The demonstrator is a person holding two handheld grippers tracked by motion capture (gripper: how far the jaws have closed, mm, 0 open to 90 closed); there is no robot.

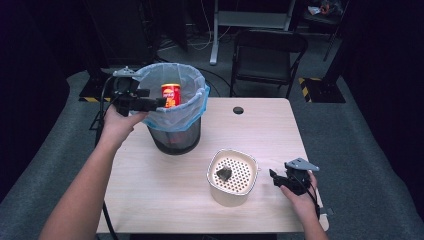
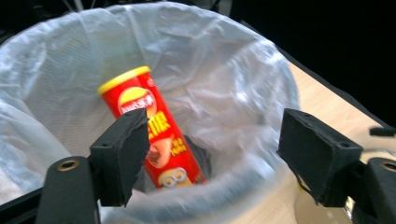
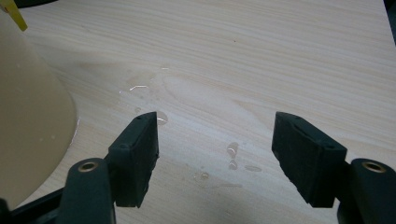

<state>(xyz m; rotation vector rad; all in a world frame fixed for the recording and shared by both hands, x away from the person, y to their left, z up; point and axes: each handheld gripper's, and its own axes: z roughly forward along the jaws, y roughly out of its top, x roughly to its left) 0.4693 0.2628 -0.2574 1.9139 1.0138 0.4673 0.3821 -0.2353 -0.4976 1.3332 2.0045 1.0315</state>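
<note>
Inside the lined bin [image 1: 175,107], at about eleven o'clock on the table [image 1: 165,192], a red can [image 1: 171,95] with a yellow lid is seen leaning against the pale plastic liner [image 2: 224,70]. In the left gripper view the can is tilted, its lid toward eleven o'clock, with something dark lying beside its foot. The left gripper [image 1: 157,103] is held at the bin's rim, at nine o'clock from the can; its jaws are spread, and nothing is pinched between them. The can lies beyond the jaws, apart from them.

Toward five o'clock from the bin, a cream tub [image 1: 231,177] with a perforated insert is set on the table, and a small dark lump [image 1: 223,173] is seen on that insert. Just at three o'clock from the tub, the right gripper [image 1: 274,178] is held low over the wood, its jaws spread and empty. In the right gripper view, small drops of water [image 3: 232,150] are seen on the tabletop between the jaws, and the tub's wall is seen at nine o'clock.
</note>
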